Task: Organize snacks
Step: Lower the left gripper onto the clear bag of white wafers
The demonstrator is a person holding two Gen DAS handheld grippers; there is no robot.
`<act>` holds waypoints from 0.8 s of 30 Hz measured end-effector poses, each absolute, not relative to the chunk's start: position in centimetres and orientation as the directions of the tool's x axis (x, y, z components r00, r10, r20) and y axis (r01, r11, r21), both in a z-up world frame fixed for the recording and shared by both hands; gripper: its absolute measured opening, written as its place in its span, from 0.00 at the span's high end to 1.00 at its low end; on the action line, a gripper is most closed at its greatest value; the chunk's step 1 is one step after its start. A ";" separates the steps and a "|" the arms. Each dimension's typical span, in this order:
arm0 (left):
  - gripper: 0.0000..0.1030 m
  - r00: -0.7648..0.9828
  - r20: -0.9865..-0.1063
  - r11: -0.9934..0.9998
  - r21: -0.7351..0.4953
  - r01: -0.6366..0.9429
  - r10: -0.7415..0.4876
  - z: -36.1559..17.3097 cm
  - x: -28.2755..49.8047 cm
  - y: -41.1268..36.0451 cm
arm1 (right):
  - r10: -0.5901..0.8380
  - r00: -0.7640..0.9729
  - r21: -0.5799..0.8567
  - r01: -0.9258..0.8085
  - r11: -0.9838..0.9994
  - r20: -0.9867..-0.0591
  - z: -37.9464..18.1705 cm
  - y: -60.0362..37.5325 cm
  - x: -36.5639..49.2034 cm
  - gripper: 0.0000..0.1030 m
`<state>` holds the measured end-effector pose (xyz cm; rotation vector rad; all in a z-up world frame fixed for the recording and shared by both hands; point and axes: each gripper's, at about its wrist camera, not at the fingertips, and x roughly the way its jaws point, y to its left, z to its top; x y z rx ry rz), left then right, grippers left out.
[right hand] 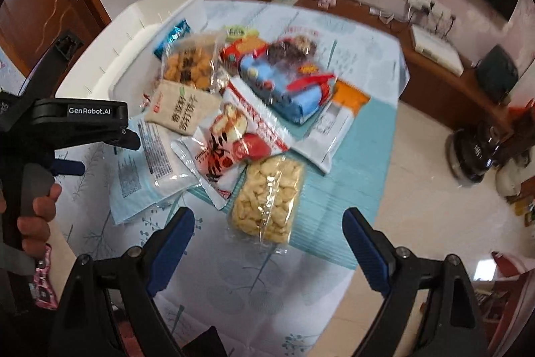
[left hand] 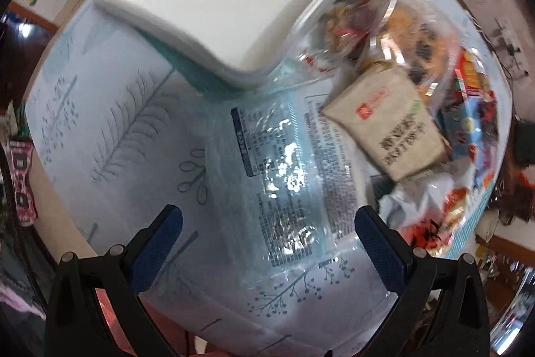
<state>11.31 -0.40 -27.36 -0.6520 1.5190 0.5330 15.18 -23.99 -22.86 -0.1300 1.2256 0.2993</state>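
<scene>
The right tool (right hand: 269,248) is hanging above the near part of the desk (right hand: 234,300), its blue-padded fingers spread wide with nothing between them. Just beyond its fingertips a clear bag of pale puffed snacks (right hand: 265,198) is lying flat, half on the leaf-printed cloth and half on a teal mat (right hand: 337,189).

To the left, the left tool (left hand: 267,228) is also standing open and holding nothing, poised over a clear packet with printed text (left hand: 284,176) that is lying on the cloth directly between its pads (the same packet is showing under that tool in the right camera (right hand: 152,163)). A hand (right hand: 35,216) is gripping that tool's handle at the picture's left edge.

Further in, the snacks are sitting in a loose heap in the middle of the desk. A white bag with red fruit pictures (right hand: 230,143) is overlapping the text packet, and a beige packet (right hand: 175,111) is resting beside it, touching a clear bag of orange-brown biscuits (right hand: 190,67). A blue packet (right hand: 284,92) is lying on top of a white and orange bag (right hand: 334,122), with a bag of dark treats (right hand: 294,51) behind it.

At the far left a white bin (right hand: 133,56) is sitting on the desk, touching the pile, with a small shiny blue wrapper (right hand: 174,37) lying against its edge.
</scene>
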 end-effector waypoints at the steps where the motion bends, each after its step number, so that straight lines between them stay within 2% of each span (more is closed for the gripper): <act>1: 0.00 -0.006 -0.996 0.721 -0.058 -0.691 -0.087 -27.8 11.3 -0.3 | 0.158 0.285 0.074 -0.283 0.956 -0.945 -23.5 -24.1 15.4 0.12; 11: 0.00 -0.022 -0.989 0.682 -0.084 -0.727 -0.145 -31.0 13.2 0.6 | 0.168 0.170 0.120 -0.260 0.958 -0.971 -27.7 -23.9 16.2 0.12; 24: 0.00 -0.025 -0.986 0.661 -0.092 -0.745 -0.164 -34.0 15.7 1.4 | 0.152 0.144 0.106 -0.288 0.952 -0.978 -29.1 -23.5 18.8 0.16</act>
